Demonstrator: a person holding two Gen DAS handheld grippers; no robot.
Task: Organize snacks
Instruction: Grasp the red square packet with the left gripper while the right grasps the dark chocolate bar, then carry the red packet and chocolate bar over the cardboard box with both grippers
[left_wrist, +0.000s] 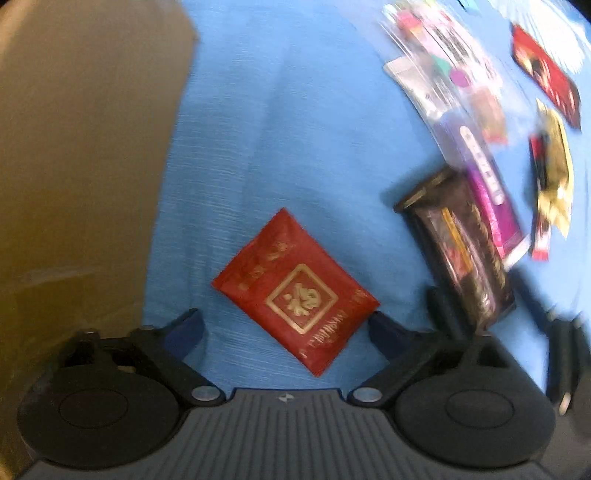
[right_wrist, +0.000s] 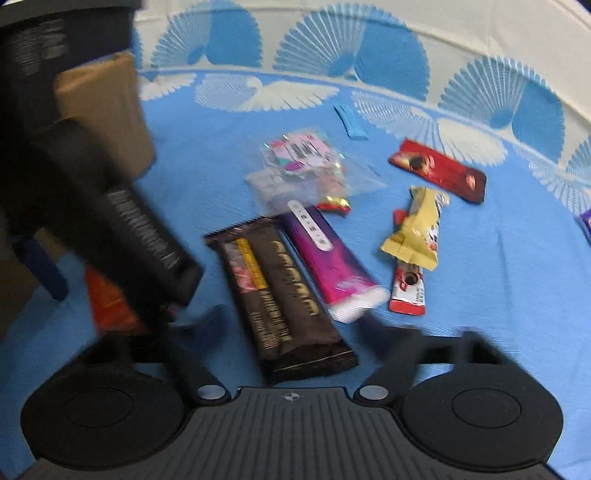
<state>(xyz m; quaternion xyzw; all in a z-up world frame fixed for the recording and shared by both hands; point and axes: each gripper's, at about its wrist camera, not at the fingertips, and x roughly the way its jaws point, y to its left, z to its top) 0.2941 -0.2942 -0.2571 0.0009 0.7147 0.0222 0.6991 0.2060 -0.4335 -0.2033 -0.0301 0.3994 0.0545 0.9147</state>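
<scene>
A red packet with gold print (left_wrist: 295, 291) lies flat on the blue cloth (left_wrist: 280, 129). My left gripper (left_wrist: 284, 326) points down over it, open, with the packet between its blue fingers; the right fingertip (left_wrist: 382, 326) sits at the packet's corner. A dark brown chocolate bar (right_wrist: 284, 295) lies between the blurred fingers of my right gripper (right_wrist: 293, 326), which is open with gaps on both sides. The left wrist view shows the same bar (left_wrist: 461, 251) with the right gripper's fingers on either side of it. The left gripper's black body (right_wrist: 122, 229) partly hides the red packet (right_wrist: 107, 302).
A cardboard box (left_wrist: 74, 147) stands at the left, also seen in the right wrist view (right_wrist: 107, 110). Beyond the brown bar lie a purple bar (right_wrist: 328, 254), a clear bag of sweets (right_wrist: 306, 166), a yellow wrapper (right_wrist: 417, 229), a small red stick (right_wrist: 408, 291) and a red bar (right_wrist: 439, 170).
</scene>
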